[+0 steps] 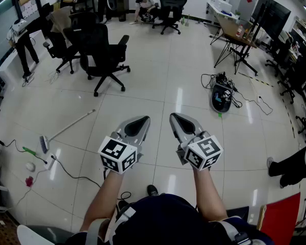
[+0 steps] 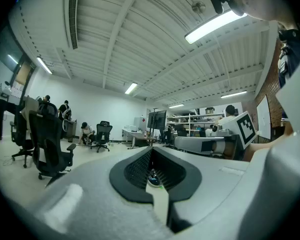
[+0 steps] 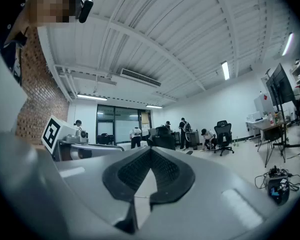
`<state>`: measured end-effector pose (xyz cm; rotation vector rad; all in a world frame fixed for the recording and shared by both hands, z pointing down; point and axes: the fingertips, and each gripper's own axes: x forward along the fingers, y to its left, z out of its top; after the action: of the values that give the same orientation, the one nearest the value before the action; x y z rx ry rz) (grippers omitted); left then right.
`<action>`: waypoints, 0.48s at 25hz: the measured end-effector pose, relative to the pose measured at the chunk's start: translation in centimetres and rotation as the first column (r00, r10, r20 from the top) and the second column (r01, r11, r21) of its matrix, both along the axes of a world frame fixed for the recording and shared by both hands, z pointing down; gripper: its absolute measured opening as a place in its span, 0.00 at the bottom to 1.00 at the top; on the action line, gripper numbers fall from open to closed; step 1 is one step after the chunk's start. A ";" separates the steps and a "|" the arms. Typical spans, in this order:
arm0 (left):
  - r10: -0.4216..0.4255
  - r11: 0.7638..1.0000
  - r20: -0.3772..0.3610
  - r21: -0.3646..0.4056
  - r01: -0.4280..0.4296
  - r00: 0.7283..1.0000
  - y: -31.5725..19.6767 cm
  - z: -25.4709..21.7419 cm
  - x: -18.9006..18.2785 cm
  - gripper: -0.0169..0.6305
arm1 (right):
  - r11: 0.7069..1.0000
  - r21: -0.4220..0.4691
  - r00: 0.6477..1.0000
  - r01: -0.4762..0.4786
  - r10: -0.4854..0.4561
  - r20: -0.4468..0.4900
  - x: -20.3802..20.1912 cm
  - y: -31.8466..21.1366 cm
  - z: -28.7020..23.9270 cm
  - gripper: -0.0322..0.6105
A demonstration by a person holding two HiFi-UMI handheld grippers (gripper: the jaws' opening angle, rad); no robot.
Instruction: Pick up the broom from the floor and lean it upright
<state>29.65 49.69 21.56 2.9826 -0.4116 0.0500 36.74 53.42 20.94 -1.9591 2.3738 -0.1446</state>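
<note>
Smooth grey left gripper [image 1: 141, 119] and right gripper [image 1: 178, 118], ribbed jaws pressed together (nothing between); slim pale-handled broom [image 1: 66, 128] lies on glossy tiles [image 1: 158, 86]

Floor [image 1: 158, 93] glossy tile — left gripper [image 1: 142, 121] matt grey plastic, jaws lined ribbed black.

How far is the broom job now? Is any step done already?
Done: nothing yet. The broom lies flat on the floor at the left, apart from both grippers. In hand: the left gripper and right gripper are level, shut and empty. Left: reach it, grip, lift, lean it upright.
</note>
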 end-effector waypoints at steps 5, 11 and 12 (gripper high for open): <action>-0.052 0.999 0.010 0.004 0.052 0.999 -1.7 0.1 -3.5 0.03 | 0.998 -0.002 0.998 0.062 -0.062 -0.003 -3.5 -2.0 0.2 0.06; -0.172 0.985 0.025 0.004 0.172 0.985 -4.1 0.3 -10.0 0.03 | 0.982 -0.012 0.982 0.188 -0.188 0.003 -9.6 -4.9 0.6 0.06; -0.194 0.981 0.030 0.005 0.194 0.981 -4.5 0.3 -11.2 0.03 | 0.977 -0.015 0.977 0.212 -0.212 0.003 -10.8 -5.6 0.6 0.06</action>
<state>18.42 45.18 21.84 2.9305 -0.7036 0.0749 25.98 47.84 21.56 -1.7057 2.5825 -0.1738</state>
